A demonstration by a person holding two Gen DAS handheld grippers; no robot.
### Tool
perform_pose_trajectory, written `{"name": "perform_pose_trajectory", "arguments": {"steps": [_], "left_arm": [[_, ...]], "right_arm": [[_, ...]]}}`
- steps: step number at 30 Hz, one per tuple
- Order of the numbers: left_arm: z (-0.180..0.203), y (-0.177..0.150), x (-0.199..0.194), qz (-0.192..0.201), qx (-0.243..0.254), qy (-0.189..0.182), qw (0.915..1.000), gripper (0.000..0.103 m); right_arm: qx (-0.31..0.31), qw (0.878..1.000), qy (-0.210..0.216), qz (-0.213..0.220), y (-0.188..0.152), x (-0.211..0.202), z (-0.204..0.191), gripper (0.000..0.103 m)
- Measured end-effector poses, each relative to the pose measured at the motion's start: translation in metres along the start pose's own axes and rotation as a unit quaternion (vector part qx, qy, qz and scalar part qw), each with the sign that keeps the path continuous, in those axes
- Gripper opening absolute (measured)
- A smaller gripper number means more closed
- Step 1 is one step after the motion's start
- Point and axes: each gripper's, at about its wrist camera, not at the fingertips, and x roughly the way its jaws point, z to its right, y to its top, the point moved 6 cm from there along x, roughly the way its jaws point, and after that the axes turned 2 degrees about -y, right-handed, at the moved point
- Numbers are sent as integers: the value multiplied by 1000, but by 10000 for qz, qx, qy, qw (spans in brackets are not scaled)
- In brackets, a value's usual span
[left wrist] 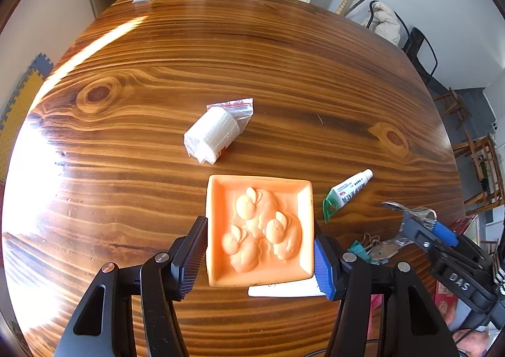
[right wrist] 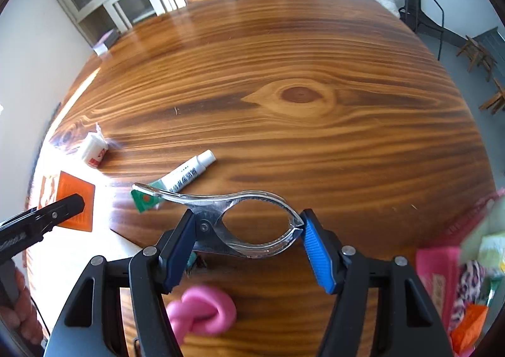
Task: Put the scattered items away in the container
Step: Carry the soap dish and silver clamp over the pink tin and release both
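**Both grippers loaded: orange tray in your left, clear clamp in your right**

Through your left wrist camera, your left gripper (left wrist: 260,251) is clenched on the square orange moulded tray with three raised animal figures (left wrist: 258,231); the black pad presses its left wall, the blue pad its right wall. The tray sits lifted over the glossy round wooden table (left wrist: 221,57), and a flat white card (left wrist: 284,290) shows just under its near edge. Ahead of your fingertips lies a white gauze roll in a clear zip bag (left wrist: 214,130). To the right of the tray lies a small white ointment tube with a green crimped end (left wrist: 345,194). Further right, your right gripper (left wrist: 426,227) comes into view carrying a clear plastic spring clamp (left wrist: 407,210), with a cluster of binder clips (left wrist: 367,248) on the table just below it.

Through your right wrist camera, your right gripper (right wrist: 244,246) grips that clear clamp (right wrist: 240,218) across its length, one pad at the pivot, the blue pad at the jaw tip; its handles reach left over the ointment tube (right wrist: 183,177). A knotted pink band (right wrist: 205,311) lies beneath your fingers. At the far right edge sits what appears to be a pink container (right wrist: 442,281) holding patterned items, though it is blurred. Your left gripper (right wrist: 53,215) and the tray (right wrist: 75,199) show at far left, the gauze roll (right wrist: 93,150) beyond them.
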Motion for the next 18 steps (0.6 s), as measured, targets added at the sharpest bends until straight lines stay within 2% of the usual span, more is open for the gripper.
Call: {"name": "perform_pose_trajectory", "arguments": {"steps": [9, 18], "left_arm": [[18, -43, -16, -145, 156, 122, 9997, 62], [54, -77, -42, -46, 428, 182, 9989, 62]], "right_arm": [[104, 9998, 156, -2, -42, -37, 21, 69], [158, 9992, 327, 183, -74, -70, 40, 69]]}}
